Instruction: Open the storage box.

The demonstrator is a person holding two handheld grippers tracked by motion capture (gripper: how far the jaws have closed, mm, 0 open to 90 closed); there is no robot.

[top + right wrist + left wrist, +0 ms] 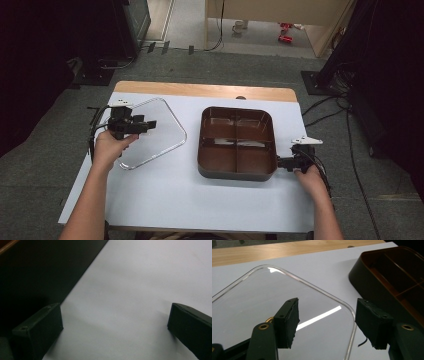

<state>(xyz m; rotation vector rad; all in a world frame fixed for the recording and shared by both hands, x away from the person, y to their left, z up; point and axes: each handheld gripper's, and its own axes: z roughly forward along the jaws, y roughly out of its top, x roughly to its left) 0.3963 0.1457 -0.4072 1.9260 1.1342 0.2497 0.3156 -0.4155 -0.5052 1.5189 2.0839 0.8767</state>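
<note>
Two objects sit on the white table cover [165,200] in the high view: a clear lid [152,132] lying flat at the left and a brown compartment tray [237,143] at the right, well apart from each other. The left gripper [145,124] is over the near-left part of the lid; the right gripper [281,162] is just beside the tray's near-right corner, whether touching I cannot tell. Left gripper view: jaws stand apart with nothing between them, above the lid [262,297], whose rounded corner edge passes between them; tray wall [372,287] at upper right. Lid is thin transparent plastic with a raised rim and a strong glare streak. Judgement: light, somewhat flexible, slick, flat on the cover, so hard to get a jaw under; best held at the rim or corner, pinched across the edge, not on the flat middle. Right gripper view: jaws wide apart over bare cover [140,290], holding nothing; dark tray side [37,270] at the left. Judgement: tray looks rigid and light, likely to slide if pushed; its outer wall is the natural place to steady it.
</note>
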